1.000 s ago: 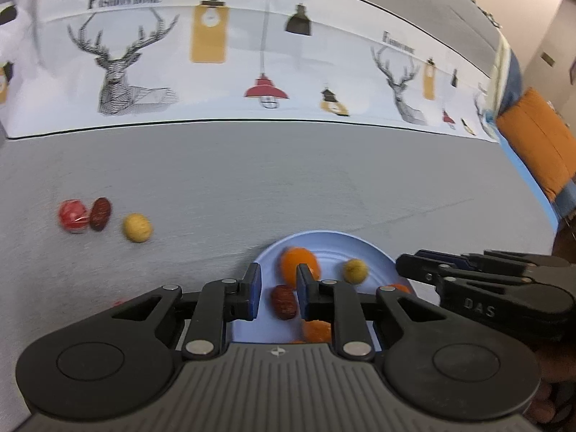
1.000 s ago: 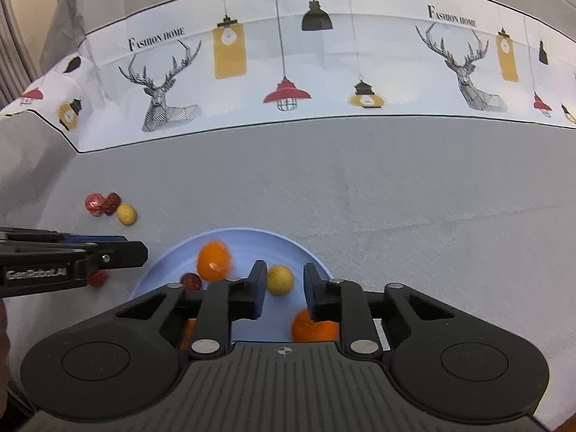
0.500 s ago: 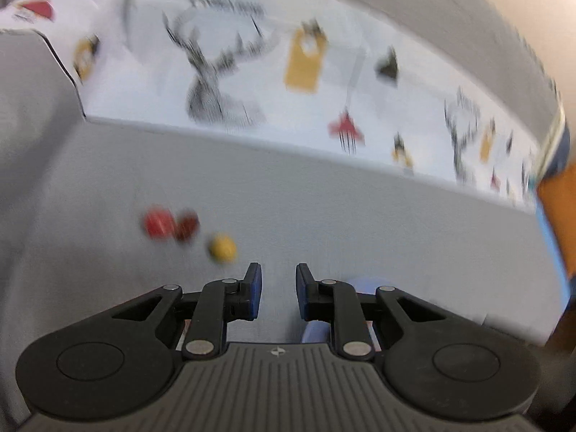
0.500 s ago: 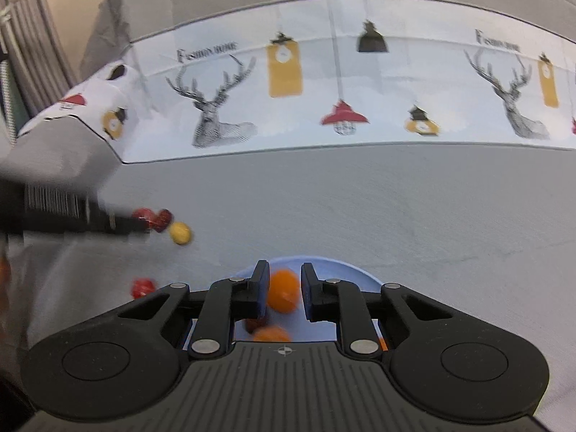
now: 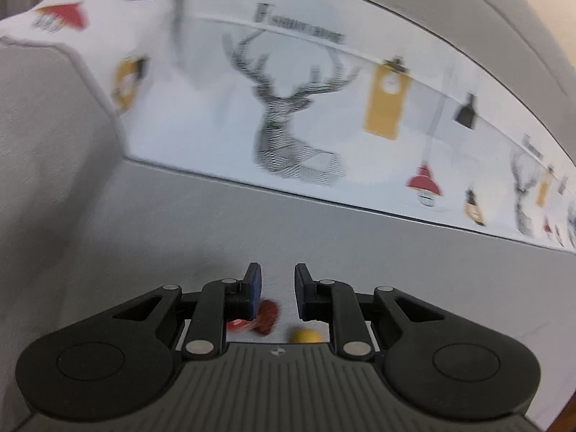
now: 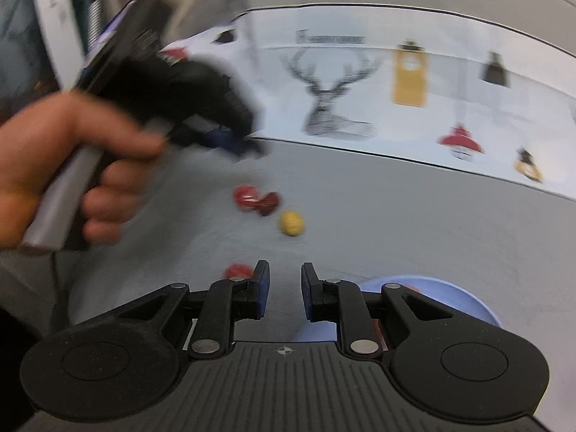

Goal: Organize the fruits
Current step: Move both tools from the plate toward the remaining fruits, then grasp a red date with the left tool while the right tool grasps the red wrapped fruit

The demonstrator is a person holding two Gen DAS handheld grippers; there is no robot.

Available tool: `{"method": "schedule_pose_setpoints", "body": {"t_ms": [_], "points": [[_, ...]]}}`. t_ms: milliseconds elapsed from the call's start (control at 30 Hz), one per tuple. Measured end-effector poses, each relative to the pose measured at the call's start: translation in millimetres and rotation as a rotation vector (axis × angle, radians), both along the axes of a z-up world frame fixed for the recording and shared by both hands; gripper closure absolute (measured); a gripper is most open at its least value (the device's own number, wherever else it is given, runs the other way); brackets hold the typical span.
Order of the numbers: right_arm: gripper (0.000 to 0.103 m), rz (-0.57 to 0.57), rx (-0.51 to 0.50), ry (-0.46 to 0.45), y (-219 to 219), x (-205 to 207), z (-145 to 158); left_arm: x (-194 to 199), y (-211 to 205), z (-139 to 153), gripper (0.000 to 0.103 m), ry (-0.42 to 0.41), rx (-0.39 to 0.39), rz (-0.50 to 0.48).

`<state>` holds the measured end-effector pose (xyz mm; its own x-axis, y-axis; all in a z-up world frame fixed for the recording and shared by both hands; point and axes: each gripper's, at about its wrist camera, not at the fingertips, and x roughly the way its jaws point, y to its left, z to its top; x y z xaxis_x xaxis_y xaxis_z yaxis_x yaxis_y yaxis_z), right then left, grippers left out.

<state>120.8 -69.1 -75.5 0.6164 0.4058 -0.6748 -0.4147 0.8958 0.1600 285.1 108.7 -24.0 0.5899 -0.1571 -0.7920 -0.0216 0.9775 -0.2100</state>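
Three small fruits lie together on the grey cloth: a bright red one [image 6: 245, 196], a dark red one [image 6: 270, 203] and a yellow one [image 6: 292, 224]. In the left wrist view the dark red fruit [image 5: 267, 316] and the yellow fruit [image 5: 306, 334] sit just under my open, empty left gripper [image 5: 274, 288]. The left gripper also shows in the right wrist view [image 6: 230, 140], held by a hand above those fruits. My right gripper [image 6: 284, 288] is open and empty. Another red fruit [image 6: 237, 270] lies by its left finger. The blue plate [image 6: 450, 293] is at its lower right.
A white band printed with deer [image 5: 288, 122] and lamps runs across the far side of the grey cloth [image 6: 414, 223]. The hand [image 6: 64, 165] holding the left gripper fills the left of the right wrist view.
My left gripper has swung left from over the plate to just above the three loose fruits. My right gripper has turned left too, so the plate has slid to its lower right.
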Motion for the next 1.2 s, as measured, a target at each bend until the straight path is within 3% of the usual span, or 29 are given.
{"method": "schedule_pose_setpoints", "body": {"t_ms": [100,167,400,567,1000,1200], "points": [[0.080,0.047,-0.008,0.012,23.2,8.2,-7.9,3.4,-8.1,-12.1,0.082,0.047,0.045,-0.026],[0.072,0.059,-0.031,0.016,35.5,12.1,-13.9,5.6,-4.4,-20.3,0.082,0.077,0.050,-0.019],[0.057,0.108,-0.068,0.058,61.9,26.6,-33.7,5.9,12.0,-31.4,0.079,0.100,-0.041,-0.027],[0.057,0.116,-0.109,0.085,76.1,33.8,-44.1,15.0,4.1,-40.1,0.079,0.112,-0.042,-0.052],[0.057,0.113,-0.155,0.154,78.4,42.1,-57.4,18.3,-9.4,-59.8,0.078,0.177,0.074,-0.099],[0.074,0.109,-0.152,0.150,78.8,44.3,-56.0,18.1,-9.4,-54.0,0.081,0.183,0.085,-0.092]]}}
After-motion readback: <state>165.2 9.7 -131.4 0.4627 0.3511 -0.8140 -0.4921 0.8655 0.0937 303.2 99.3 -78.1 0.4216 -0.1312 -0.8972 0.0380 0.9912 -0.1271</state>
